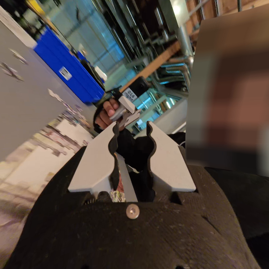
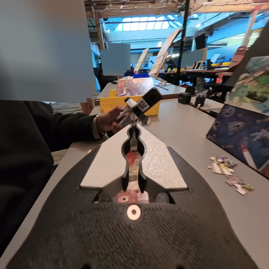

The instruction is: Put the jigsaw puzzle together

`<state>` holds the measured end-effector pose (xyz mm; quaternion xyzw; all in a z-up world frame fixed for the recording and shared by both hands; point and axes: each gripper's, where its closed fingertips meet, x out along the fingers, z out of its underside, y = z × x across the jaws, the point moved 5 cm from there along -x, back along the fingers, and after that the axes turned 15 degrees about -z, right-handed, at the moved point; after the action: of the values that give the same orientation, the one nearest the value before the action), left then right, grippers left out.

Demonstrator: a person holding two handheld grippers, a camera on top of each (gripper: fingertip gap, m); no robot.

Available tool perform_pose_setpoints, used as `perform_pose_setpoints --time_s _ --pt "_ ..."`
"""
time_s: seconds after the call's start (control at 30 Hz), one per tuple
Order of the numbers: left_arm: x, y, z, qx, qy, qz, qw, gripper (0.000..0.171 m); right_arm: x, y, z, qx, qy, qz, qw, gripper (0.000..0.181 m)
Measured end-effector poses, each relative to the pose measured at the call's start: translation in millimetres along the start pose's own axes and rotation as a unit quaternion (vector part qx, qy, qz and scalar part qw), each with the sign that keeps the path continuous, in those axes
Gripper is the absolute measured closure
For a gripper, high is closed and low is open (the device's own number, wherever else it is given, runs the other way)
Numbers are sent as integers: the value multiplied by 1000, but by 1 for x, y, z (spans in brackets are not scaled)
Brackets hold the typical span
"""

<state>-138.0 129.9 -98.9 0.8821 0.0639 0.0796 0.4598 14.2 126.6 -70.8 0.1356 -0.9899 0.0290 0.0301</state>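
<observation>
While right claw [image 2: 133, 131] clamps puzzle piece [image 2: 133, 164], left claw [image 1: 131, 123] apart, table edge [image 2: 43, 182] near.

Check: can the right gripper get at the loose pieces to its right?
Probably yes: only open table lies between the right gripper and the loose pieces. But it looks shut on a puzzle piece already.

place: likely open-plan workshop | cues: grey worktables [image 2: 182, 131], yellow parts bin [image 2: 110, 103], skylights [image 2: 144, 24], exposed beams [image 2: 131, 13]

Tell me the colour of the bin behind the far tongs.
Yellow: the bin sits on the grey table, best seen in the right wrist view.
</observation>
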Motion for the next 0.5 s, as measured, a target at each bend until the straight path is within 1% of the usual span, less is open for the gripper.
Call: perform_pose_setpoints --time_s 0.1,0.17,0.27,0.37,0.43,0.5 --pt "-16 -1 -15 17 56 -15 998 135 -17 10 -10 15 37 35 999 181" --pt "-18 0 -18 38 69 -30 996 136 -27 17 -15 30 60 58 996 181" --pt "-12 4 -14 76 62 -47 994 136 -35 25 -13 50 63 83 993 181" --pt "-3 7 -7 129 42 -79 988 137 -30 27 -6 66 50 80 993 181" --pt "5 8 0 177 22 -111 978 138 -22 25 1 78 34 67 994 181" --pt "12 9 8 232 0 -147 962 139 -12 22 10 89 15 51 995 181"
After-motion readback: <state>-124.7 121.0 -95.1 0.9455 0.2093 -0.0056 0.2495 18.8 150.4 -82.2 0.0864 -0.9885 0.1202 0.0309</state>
